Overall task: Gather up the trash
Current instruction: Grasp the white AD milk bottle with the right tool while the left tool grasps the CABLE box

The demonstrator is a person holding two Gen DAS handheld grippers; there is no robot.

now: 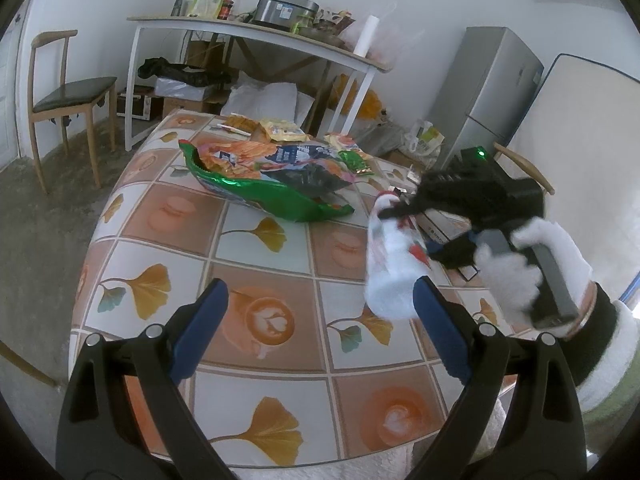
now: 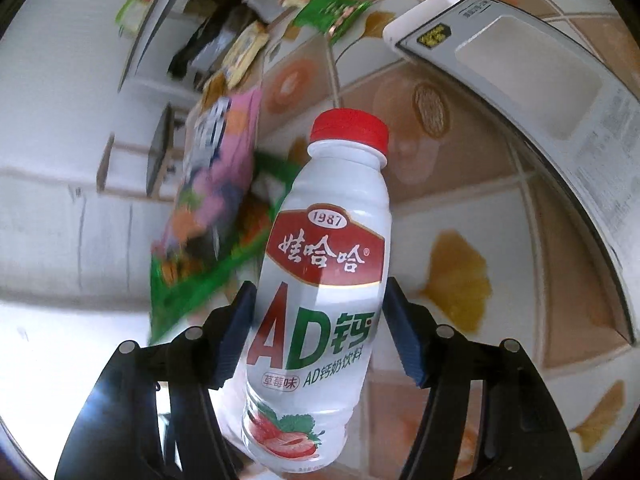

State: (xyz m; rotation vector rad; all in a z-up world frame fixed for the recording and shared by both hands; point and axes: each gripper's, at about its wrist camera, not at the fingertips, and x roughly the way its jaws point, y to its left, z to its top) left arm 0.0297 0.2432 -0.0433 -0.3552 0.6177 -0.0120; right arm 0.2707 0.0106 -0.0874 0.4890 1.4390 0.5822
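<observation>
My right gripper (image 2: 318, 320) is shut on a white AD calcium milk bottle (image 2: 320, 264) with a red cap, held above the patterned table (image 2: 448, 184). In the left wrist view the same bottle (image 1: 390, 264) hangs in the right gripper (image 1: 394, 216) at the right. My left gripper (image 1: 320, 320) is open and empty, low over the table (image 1: 248, 264). A large green snack bag (image 1: 264, 184) lies open at the table's middle, with small wrappers (image 1: 280, 130) behind it.
A flat white box (image 2: 532, 92) lies on the table beside the bottle. A wooden chair (image 1: 64, 100) stands at the left, a cluttered white desk (image 1: 256, 40) at the back, a grey fridge (image 1: 488, 92) at the right.
</observation>
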